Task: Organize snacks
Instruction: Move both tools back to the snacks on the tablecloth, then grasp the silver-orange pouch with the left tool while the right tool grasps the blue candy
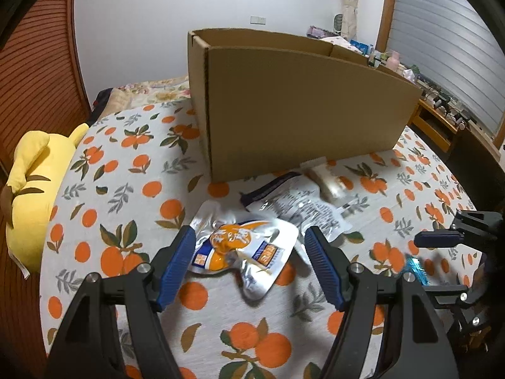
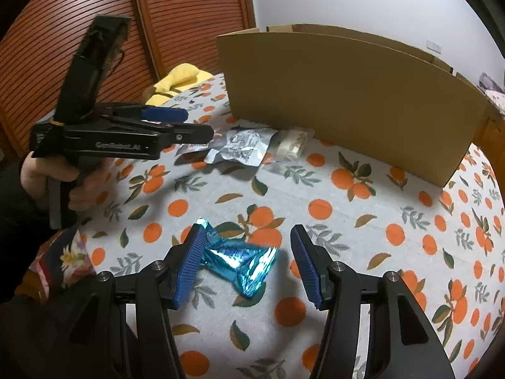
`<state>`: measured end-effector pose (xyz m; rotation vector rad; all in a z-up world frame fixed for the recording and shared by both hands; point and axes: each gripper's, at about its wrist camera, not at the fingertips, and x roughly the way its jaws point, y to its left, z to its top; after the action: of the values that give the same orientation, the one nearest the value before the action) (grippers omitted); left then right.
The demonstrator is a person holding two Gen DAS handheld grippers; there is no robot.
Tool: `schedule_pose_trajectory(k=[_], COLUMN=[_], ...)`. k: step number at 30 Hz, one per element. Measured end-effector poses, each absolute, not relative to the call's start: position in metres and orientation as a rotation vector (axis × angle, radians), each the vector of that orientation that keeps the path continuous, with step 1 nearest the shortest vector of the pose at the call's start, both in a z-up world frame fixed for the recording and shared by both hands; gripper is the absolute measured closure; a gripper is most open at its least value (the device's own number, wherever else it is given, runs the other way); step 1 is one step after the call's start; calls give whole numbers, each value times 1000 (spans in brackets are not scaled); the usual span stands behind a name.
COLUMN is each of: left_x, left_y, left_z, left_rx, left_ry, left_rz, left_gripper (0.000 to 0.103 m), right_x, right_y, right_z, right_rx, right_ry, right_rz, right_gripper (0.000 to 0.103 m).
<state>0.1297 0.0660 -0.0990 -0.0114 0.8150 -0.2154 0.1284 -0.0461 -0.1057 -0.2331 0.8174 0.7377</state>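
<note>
The orange and white snack pouch [image 1: 243,252] lies flat on the orange-print bedspread [image 1: 132,170], long axis running roughly left to right, its print too blurred to read. The left gripper [image 1: 249,249] angles down over it, blue fingers [image 1: 176,259] spread wide on either side, not pressing it. A silver pouch [image 1: 300,205] with unreadable small text and a clear-wrapped pale snack [image 1: 328,183] sit just in front of the cardboard box [image 1: 300,104]. Over on the right, the right gripper [image 2: 247,252] tilts down around a shiny blue foil packet [image 2: 243,262], fingers open, the left one right beside it. The left tool's side reads "GenRobot.AI", gripped by a hand [image 2: 63,177]. A yellow plush [image 1: 34,195] sits at the bed's edge.
</note>
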Motion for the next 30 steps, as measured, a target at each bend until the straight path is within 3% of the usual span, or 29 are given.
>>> schedule_pose_trajectory(k=[18, 21, 22, 24, 30], left_x=[139, 140, 140, 140, 141], left_y=[72, 72, 72, 72, 74], left_z=[-113, -114, -114, -114, -108], left_rx=[-40, -37, -36, -32, -22], left_ry=[869, 876, 876, 875, 871], left_rz=[-200, -196, -195, -195, -195], left_gripper=[31, 31, 31, 31, 31], right_x=[122, 119, 119, 119, 118], right_y=[-33, -31, -31, -34, -36], right_z=[-117, -119, -119, -120, -120], right_rx=[-355, -370, -367, -343, -324], right_ry=[804, 789, 787, 779, 771], right_rz=[701, 701, 704, 699, 696], right_gripper=[46, 51, 59, 63, 64])
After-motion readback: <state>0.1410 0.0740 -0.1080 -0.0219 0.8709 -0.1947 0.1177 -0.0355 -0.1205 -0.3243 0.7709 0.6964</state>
